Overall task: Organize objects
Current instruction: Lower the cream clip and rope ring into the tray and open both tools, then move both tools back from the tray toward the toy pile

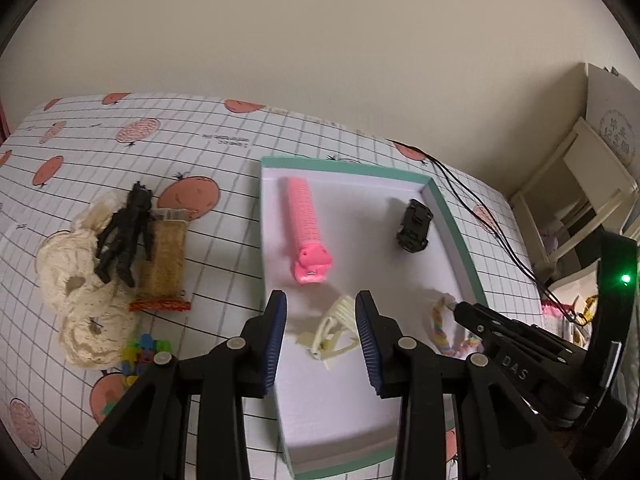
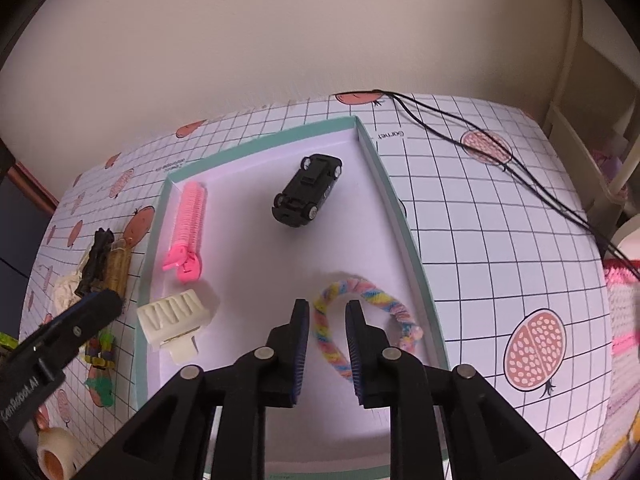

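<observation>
Sorting step midway: 4 items lie in teal-rimmed box (image 2: pixel 404 216). Left claw (image 1: pixel 321 300) spread above cream clip (image 1: pixel 334 330); right claw (image 2: pixel 327 306) spread, straddling rainbow braid (image 2: pixel 372 300). Next likely: black figure (image 1: pixel 122 236) on bench (image 1: pixel 224 160).

A room in a home, probably a bedroom or child's room. A table stands against a plain cream wall (image 1: pixel 320 40), covered by a white grid-patterned cloth (image 2: pixel 500 240) printed with oranges and pomegranates. Small household odds and ends lie on it: a pink hair roller (image 1: pixel 306 224), a black toy car (image 2: pixel 308 196), a pastel braided cord (image 2: pixel 360 324). Cream shelving (image 1: pixel 576 200) stands at the right, its contents too blurred to identify. Pink crocheted fabric (image 2: pixel 622 320) lies beside the table.
</observation>
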